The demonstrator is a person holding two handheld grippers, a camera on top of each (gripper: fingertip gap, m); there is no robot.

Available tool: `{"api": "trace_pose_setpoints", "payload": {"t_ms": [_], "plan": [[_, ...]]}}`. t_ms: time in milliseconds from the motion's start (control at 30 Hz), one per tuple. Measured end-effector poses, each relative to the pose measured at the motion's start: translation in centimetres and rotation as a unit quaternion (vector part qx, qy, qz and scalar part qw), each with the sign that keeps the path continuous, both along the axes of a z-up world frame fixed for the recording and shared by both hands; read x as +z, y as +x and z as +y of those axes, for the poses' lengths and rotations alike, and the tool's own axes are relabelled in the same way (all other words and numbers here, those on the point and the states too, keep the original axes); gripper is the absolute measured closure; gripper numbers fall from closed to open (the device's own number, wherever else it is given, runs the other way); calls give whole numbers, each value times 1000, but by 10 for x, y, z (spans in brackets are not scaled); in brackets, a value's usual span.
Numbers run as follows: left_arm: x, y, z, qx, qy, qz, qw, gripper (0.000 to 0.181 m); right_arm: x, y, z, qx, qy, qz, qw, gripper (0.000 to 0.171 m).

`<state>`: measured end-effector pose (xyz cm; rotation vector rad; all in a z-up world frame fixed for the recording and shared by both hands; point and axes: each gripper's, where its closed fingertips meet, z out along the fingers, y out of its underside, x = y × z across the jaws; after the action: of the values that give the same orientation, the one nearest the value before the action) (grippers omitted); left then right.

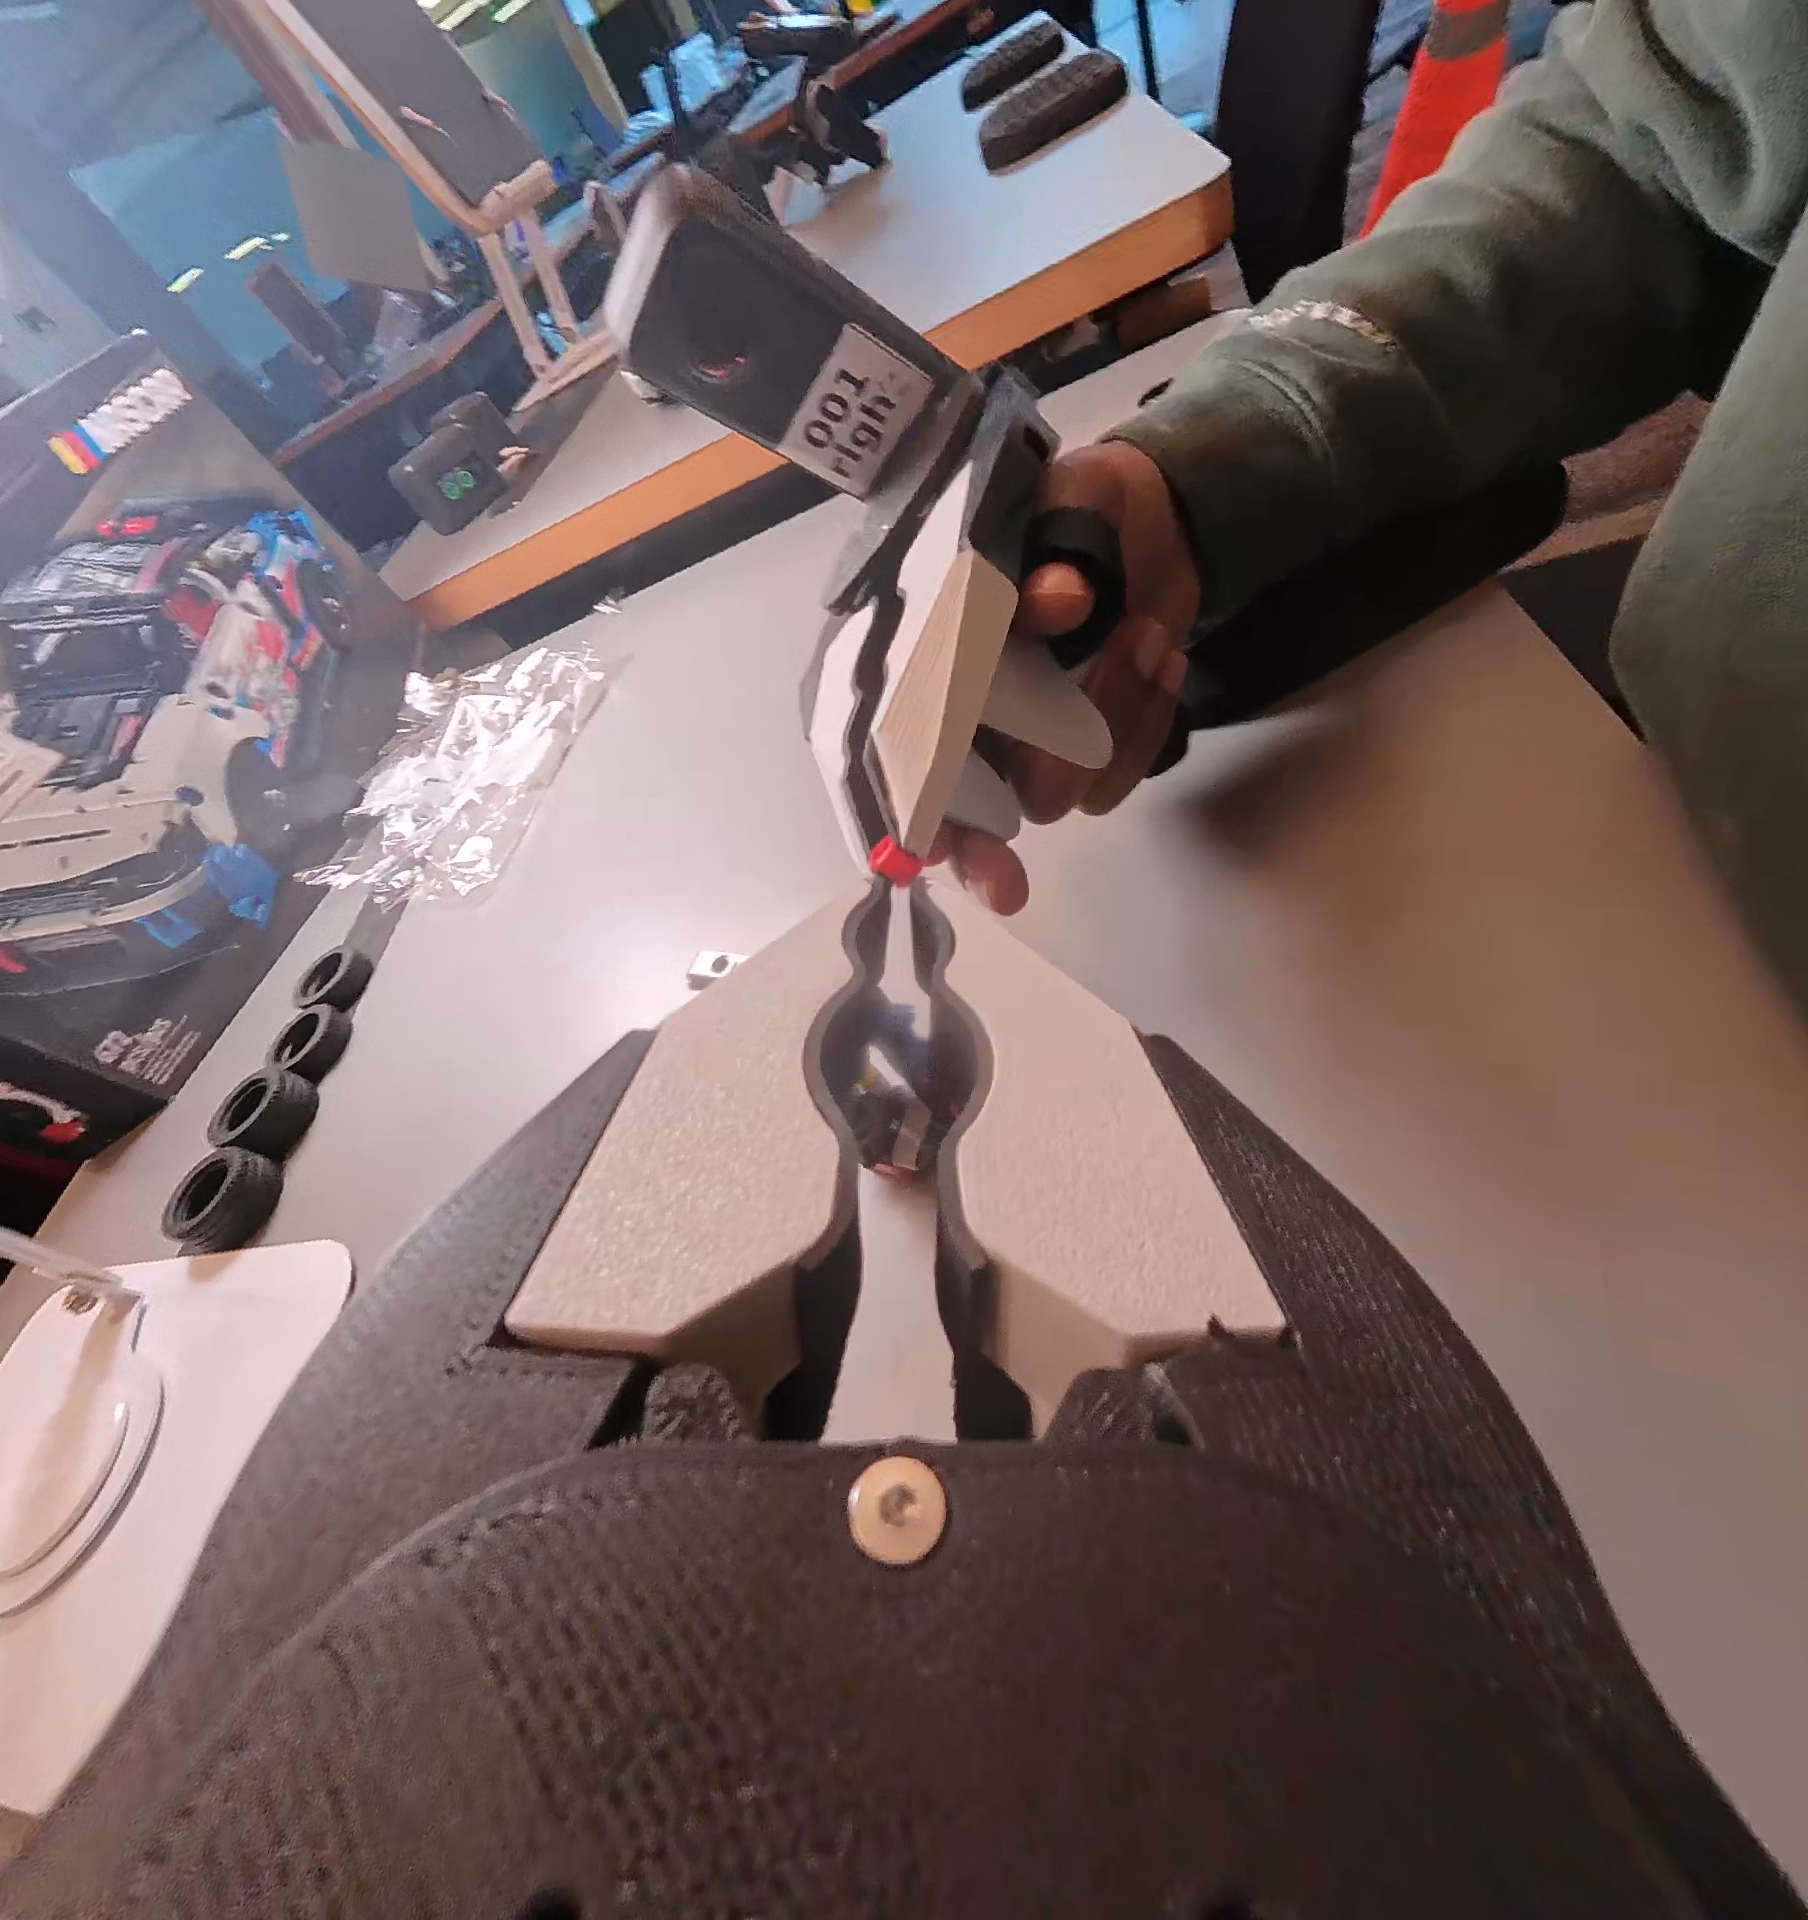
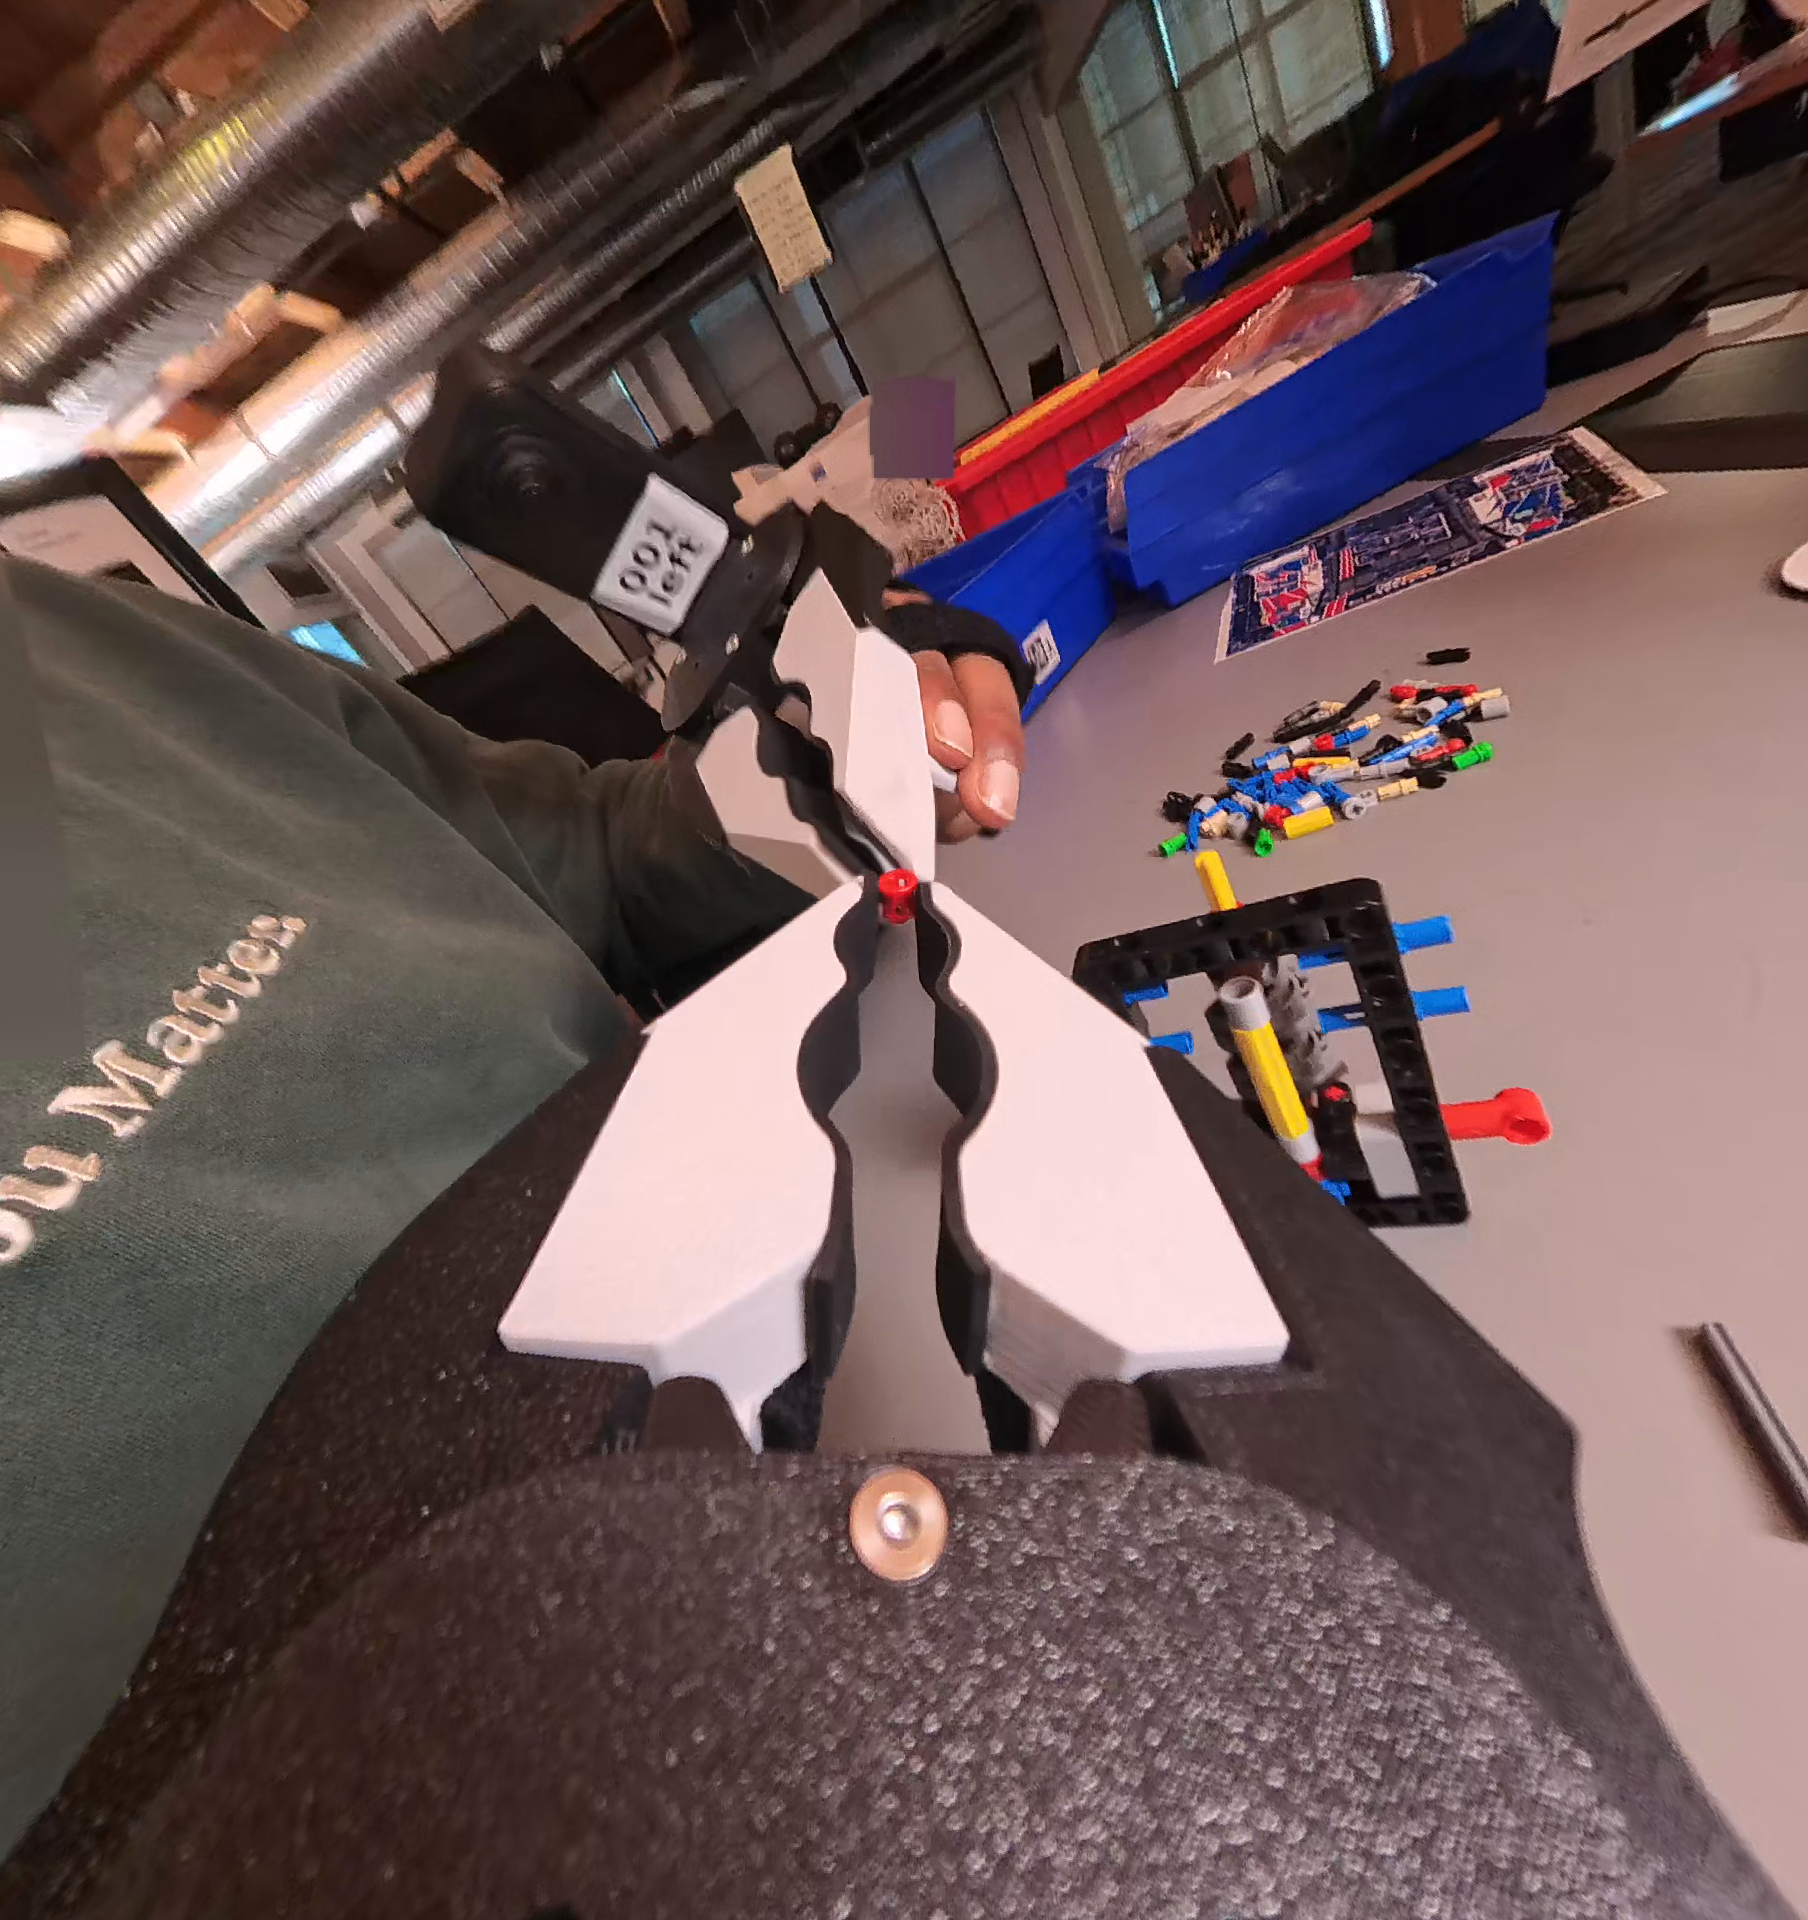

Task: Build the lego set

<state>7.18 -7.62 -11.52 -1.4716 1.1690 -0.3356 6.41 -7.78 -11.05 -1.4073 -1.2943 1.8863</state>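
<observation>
I have both tools raised above the grey table, tips meeting nose to nose. My right gripper has its two fingers pinched together on a small red bushing, which sits right at the tips. My left gripper meets it from the opposite side, and its tips press against the same red piece; I cannot tell whether it truly grips the bushing or only touches it, though its fingers are nearly closed. Something dark and blue shows in the hollow between the left fingers, too blurred to name.

Off to the right of my right tool, the black frame assembly lies on the table, with a loose pile of small parts beyond it. To the left of my left tool, four black tyres stand in a row.
</observation>
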Motion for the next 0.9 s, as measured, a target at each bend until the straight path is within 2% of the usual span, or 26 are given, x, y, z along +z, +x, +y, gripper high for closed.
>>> {"api": "trace_pose_setpoints", "payload": {"t_ms": [200, 267, 367, 533, 900], "plan": [[22, -8, 11, 68, 56, -41, 995, 167, 38, 2, 21, -33, -195, 89, 976, 167], [32, -7, 12, 80, 79, -54, 992, 164, 40, -2, 21, -43, -225, 95, 969, 167], [40, -10, 14, 99, 103, -59, 988, 165, 39, -7, 15, -46, -243, 98, 964, 167], [37, -12, 11, 90, 97, -52, 990, 171, 35, -12, 12, -51, -255, 94, 961, 166], [33, -12, 12, 89, 103, -40, 990, 175, 30, -16, 14, -73, -228, 90, 967, 167]]}}
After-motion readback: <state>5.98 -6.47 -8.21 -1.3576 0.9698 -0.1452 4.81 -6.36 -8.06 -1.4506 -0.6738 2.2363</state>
